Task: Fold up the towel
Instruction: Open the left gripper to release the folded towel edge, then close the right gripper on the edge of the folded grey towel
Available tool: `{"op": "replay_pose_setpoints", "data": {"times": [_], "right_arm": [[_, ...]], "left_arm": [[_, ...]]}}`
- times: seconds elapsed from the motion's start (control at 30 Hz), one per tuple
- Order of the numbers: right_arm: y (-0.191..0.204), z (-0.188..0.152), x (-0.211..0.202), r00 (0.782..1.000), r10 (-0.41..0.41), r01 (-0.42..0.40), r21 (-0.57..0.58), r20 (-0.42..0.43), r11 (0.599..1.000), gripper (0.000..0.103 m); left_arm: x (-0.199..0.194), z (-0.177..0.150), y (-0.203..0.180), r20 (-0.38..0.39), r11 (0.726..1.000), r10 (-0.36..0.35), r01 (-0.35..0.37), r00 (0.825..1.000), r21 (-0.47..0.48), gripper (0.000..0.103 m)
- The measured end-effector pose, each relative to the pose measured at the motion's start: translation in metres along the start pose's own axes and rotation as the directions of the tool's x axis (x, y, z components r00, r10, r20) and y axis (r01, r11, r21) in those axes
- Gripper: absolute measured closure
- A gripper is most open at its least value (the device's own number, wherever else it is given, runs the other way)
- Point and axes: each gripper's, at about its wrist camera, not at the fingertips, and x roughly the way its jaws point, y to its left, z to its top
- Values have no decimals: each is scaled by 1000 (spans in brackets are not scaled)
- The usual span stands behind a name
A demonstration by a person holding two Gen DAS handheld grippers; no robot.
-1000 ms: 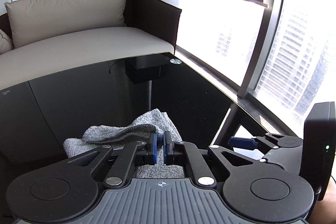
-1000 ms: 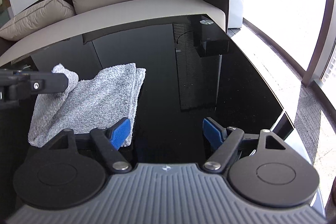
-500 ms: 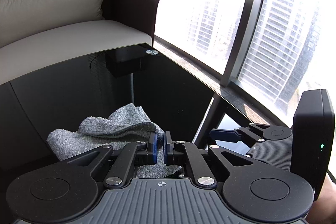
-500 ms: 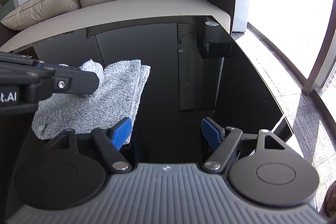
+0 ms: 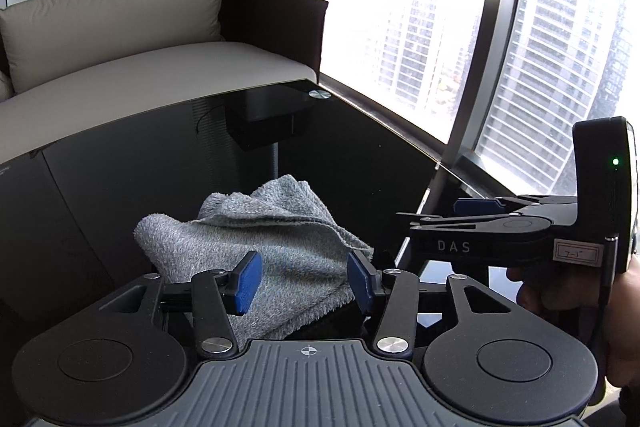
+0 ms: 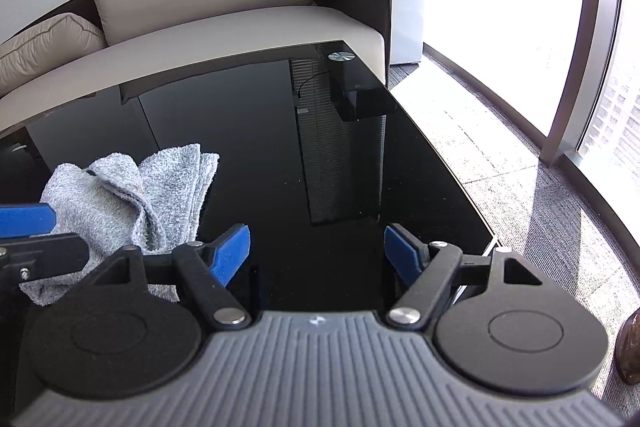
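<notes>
Both your left gripper [image 5: 304, 281] and right gripper [image 6: 316, 253] had fingers apart; towel [image 5: 276, 239], soft and limp, wanted gripping at a hemmed corner.

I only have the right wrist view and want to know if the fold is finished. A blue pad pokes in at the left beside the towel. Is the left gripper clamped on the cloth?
Observer: No. In the left wrist view the left gripper has its jaws open. The towel shows between them, with nothing pinched.
Operator: Where does my gripper sit, seen from there?
Observer: The right gripper is off to the towel's right, side-on and apart from the cloth.
Operator: Is its unit powered?
Observer: A green light is lit on the black box at its rear.
</notes>
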Motion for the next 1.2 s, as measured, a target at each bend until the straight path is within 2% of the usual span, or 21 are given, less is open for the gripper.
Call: {"op": "replay_pose_setpoints", "data": {"times": [0.1, 0.2, 0.5, 0.9, 1.07, 1.17, 1.2], "right_arm": [[2, 3, -1, 1000, 11, -11, 8, 20, 1000, 26], [10, 7, 0, 997, 59, -59, 4, 39, 998, 26], [48, 12, -2, 979, 188, -175, -144, 85, 974, 26], [81, 7, 2, 972, 225, -193, -310, 73, 931, 27], [82, 7, 10, 971, 236, -215, -295, 37, 931, 64], [81, 6, 12, 970, 243, -225, -281, 28, 933, 76], [81, 6, 11, 969, 246, -227, -275, 34, 934, 77]], "left_arm": [[-5, -8, 8, 14, 999, 47, -47, 999, -2, 55], [-8, -17, 19, 19, 997, 71, -71, 997, -30, 54], [-15, -33, 31, 34, 997, 45, -43, 998, -62, 54], [-9, -41, 40, 22, 996, 12, -10, 1000, -89, 54], [-9, -39, 41, 26, 996, 5, -2, 1000, -89, 54], [-9, -41, 40, 23, 996, 6, -4, 1000, -86, 54], [-9, -42, 40, 22, 996, 6, -5, 1000, -86, 54]]}}
